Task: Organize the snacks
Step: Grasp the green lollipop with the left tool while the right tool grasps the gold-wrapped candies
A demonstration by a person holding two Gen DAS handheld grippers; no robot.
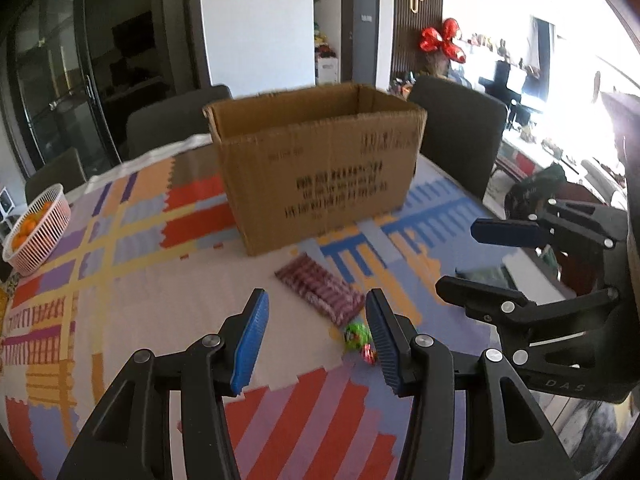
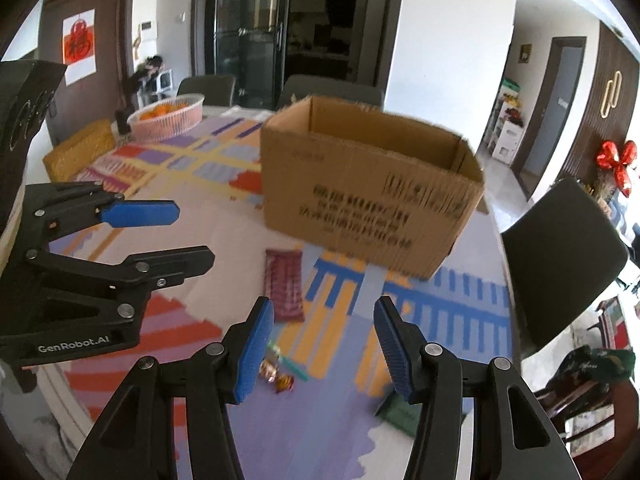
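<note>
Snacks first. Purple-striped snack pack [image 1: 320, 292] flat on the table [image 1: 132, 300], just in front of the cardboard box [image 1: 320, 168]. Looks light, soft and crinkly, so likely to bend and slip; best pinched across its narrow middle, or at a short end. Small wrapped candies, one green [image 1: 356, 334] and one red [image 1: 370, 354], close beside the pack's near end. Tiny, light, likely slippery; a squeeze right on the fat middle, not on the twisted ends, should hold. Dark green packet [image 2: 402, 412] at the table's near edge, flat and thin, probably hard to lift unless caught at an edge.

Left claw [image 1: 316, 344] partly open, holding nothing, above the pack and candies. Right claw [image 2: 324, 344] also partly open and empty, over the candies.

Hard to see: box print all blurry, inside floor of the box hidden behind its wall. Green packet partly hidden behind a claw finger. Candy wrappers too smeared to read. Pink basket [image 1: 36, 230] with oranges far off, cut at the edge.
</note>
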